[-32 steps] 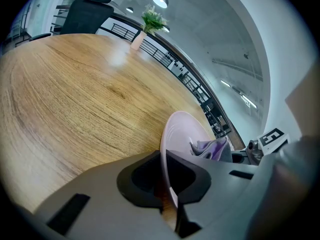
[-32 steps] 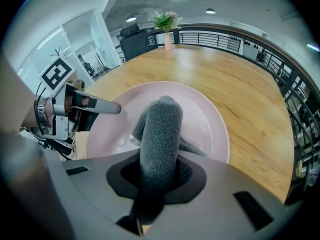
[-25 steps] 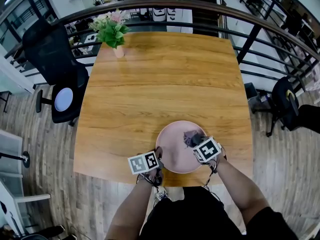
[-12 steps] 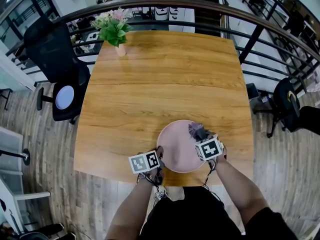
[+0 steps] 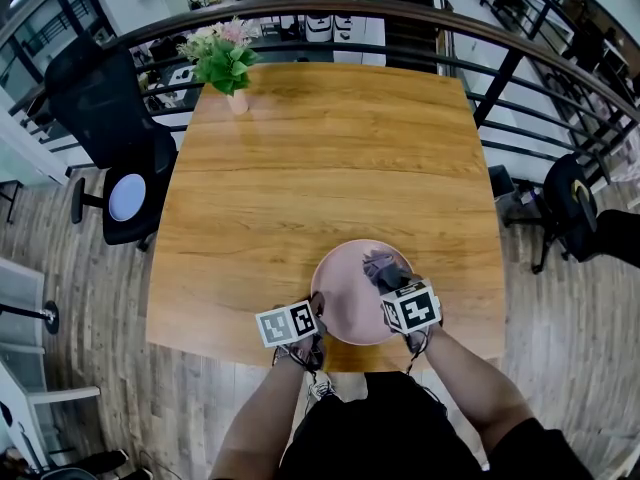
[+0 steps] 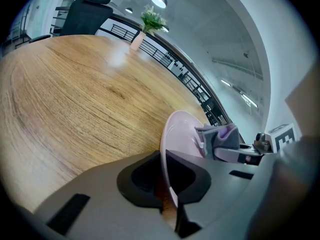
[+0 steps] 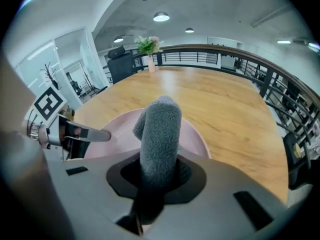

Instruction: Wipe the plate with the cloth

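At the far left a black office chair (image 5: 108, 118) stands beside the wooden table (image 5: 330, 148), and a small potted plant (image 5: 222, 58) sits at the table's far left corner. Near the front edge, the left gripper (image 6: 167, 186) has its jaws closed tight on the left rim of the pink plate (image 5: 345, 293), which lies on the table. To the right, the right gripper (image 7: 156, 184) pinches a bunched grey cloth (image 7: 160, 131) between its jaws and holds it over the plate's right side; whether the cloth touches the plate cannot be told.
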### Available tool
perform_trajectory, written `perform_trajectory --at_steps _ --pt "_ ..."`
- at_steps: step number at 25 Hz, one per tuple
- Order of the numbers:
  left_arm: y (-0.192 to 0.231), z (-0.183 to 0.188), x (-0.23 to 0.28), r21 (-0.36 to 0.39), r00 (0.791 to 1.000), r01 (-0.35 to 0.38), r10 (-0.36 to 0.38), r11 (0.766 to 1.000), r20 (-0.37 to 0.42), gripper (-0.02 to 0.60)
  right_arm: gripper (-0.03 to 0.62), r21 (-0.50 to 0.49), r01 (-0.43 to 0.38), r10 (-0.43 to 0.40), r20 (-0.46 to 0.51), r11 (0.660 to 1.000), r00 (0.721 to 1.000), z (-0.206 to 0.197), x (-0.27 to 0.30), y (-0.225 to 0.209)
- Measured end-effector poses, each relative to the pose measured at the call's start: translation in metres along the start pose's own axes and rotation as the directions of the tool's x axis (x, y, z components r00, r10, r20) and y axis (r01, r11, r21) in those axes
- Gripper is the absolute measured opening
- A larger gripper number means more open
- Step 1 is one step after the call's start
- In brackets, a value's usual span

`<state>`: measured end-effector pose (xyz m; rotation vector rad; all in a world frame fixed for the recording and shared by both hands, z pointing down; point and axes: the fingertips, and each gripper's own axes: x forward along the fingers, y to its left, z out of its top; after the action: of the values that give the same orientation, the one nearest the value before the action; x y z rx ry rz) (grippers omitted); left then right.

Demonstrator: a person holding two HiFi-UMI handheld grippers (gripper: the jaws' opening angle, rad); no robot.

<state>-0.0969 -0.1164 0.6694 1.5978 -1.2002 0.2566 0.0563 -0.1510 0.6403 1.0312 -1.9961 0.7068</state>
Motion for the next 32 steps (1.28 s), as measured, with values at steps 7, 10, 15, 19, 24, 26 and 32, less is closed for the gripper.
perform_trajectory --at_steps 7,10,15,19,24,26,32 --pt "-0.001 -0.001 -0.001 0.001 1.0 -0.002 0.002 1.0 0.0 0.032 0.072 0.0 -0.159 0.158 -0.066 0.987 0.985 -0.026 0.0 0.067" --pt "-0.001 0.0 -0.003 0.002 1.0 -0.003 0.003 1.0 0.001 0.032 0.072 -0.004 -0.224 0.223 -0.103 0.974 0.969 -0.036 -0.001 0.095" --pt "-0.002 0.001 -0.002 0.003 1.0 -0.001 0.001 1.0 0.003 0.032 0.072 -0.063 -0.305 0.291 -0.176 0.95 0.941 -0.055 -0.001 0.129" --pt "0.001 0.0 -0.003 -0.001 1.0 -0.002 0.002 1.0 0.003 0.032 0.072 -0.124 -0.314 0.285 -0.207 0.941 0.936 -0.06 0.001 0.133" --pt "0.0 -0.001 -0.001 -0.002 1.0 -0.002 0.002 1.0 0.003 0.032 0.072 -0.147 -0.314 0.272 -0.252 0.938 0.929 -0.071 0.002 0.124" --pt "0.0 0.0 0.0 -0.003 1.0 -0.001 0.001 1.0 0.003 0.032 0.072 -0.168 -0.299 0.249 -0.266 0.939 0.931 -0.074 0.0 0.117" --pt "-0.001 0.001 -0.001 -0.003 1.0 0.001 -0.001 1.0 0.002 0.032 0.072 -0.214 -0.253 0.183 -0.3 0.943 0.936 -0.081 -0.007 0.088"
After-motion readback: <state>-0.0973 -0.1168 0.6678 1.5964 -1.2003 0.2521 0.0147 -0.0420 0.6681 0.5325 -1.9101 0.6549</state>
